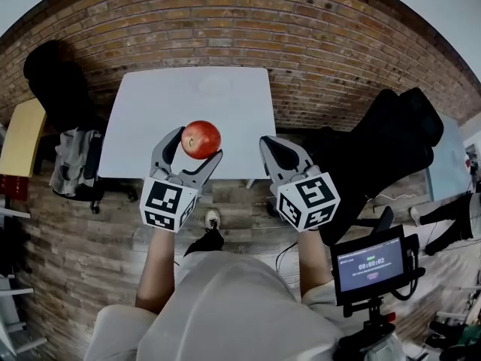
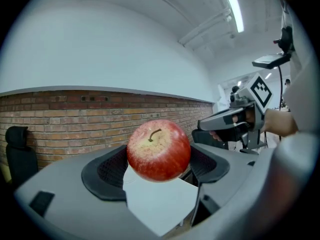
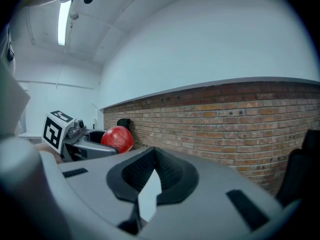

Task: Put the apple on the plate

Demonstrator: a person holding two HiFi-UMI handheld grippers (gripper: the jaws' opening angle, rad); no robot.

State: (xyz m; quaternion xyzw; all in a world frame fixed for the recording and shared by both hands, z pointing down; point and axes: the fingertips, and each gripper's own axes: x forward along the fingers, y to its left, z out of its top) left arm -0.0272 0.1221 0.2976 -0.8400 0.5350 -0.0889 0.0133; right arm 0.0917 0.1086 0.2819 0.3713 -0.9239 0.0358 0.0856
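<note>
A red apple (image 1: 201, 139) is held above the near edge of the white table (image 1: 150, 119), with my left gripper (image 1: 201, 144) shut on it. In the left gripper view the apple (image 2: 159, 150) sits stem up between the two dark pads (image 2: 107, 173). A faint white plate (image 1: 214, 86) lies near the table's far edge, well beyond the apple. My right gripper (image 1: 266, 142) hangs shut and holds nothing, just right of the apple, off the table's near right corner. The right gripper view shows its jaws (image 3: 150, 181) together, with the apple (image 3: 117, 138) to the left.
A black chair (image 1: 56, 74) stands left of the table, with a grey one (image 1: 75, 162) nearer. A large black seat or bag (image 1: 391, 141) fills the right side. A small monitor on a stand (image 1: 370, 265) is at the lower right. A brick wall runs behind.
</note>
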